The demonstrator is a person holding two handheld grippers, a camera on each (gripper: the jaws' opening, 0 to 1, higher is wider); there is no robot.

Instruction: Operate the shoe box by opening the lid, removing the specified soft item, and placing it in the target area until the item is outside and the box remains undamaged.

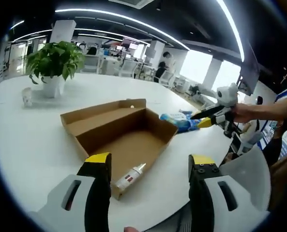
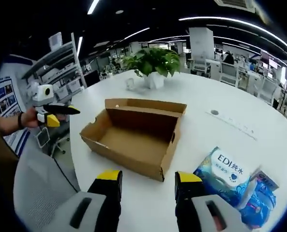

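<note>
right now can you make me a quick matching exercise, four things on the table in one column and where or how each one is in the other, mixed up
Things:
1. shoe box
2. blue wipes pack
3. potted plant
4. small white bottle

Place or state:
A. lies on the table just outside the box's near corner, in the left gripper view
B. open, lid folded back, nothing visible inside
C. lies on the white table outside the box, beside the right hand-held gripper
D. stands upright on the table beyond the box

Pairs: 1-B, 2-C, 3-D, 4-A
</note>
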